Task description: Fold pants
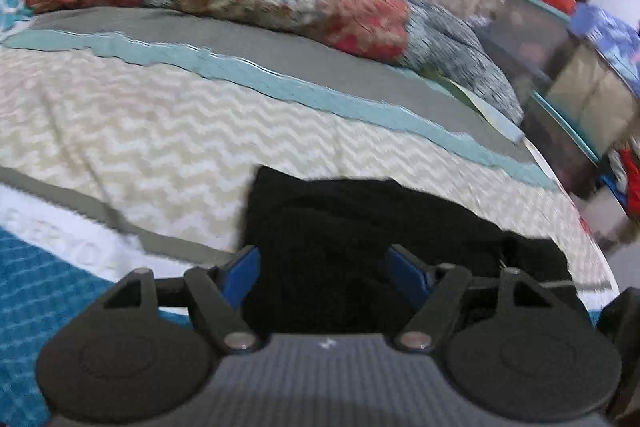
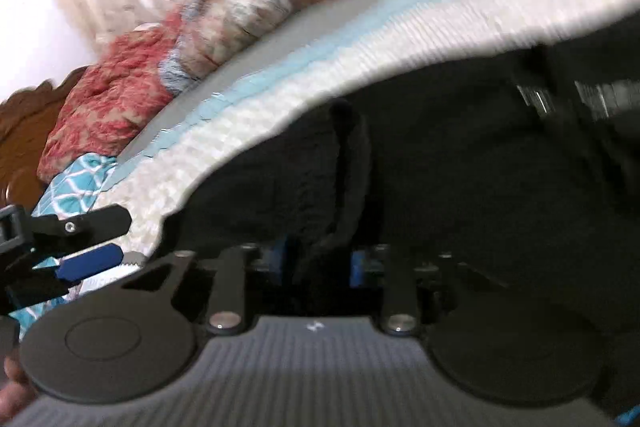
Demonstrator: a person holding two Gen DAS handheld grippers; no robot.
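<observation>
Behind the black pants [image 1: 360, 227] lies a bed [image 1: 160, 115]. My left claw [image 1: 322, 269] is wide; my right claw [image 2: 318, 263] pinches the pants. I should lift slowly.

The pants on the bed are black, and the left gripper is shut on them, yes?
Not quite. The pants are black and lie on the bed, but the left gripper is open: the left wrist view shows its blue fingers spread wide apart over the cloth.
</observation>
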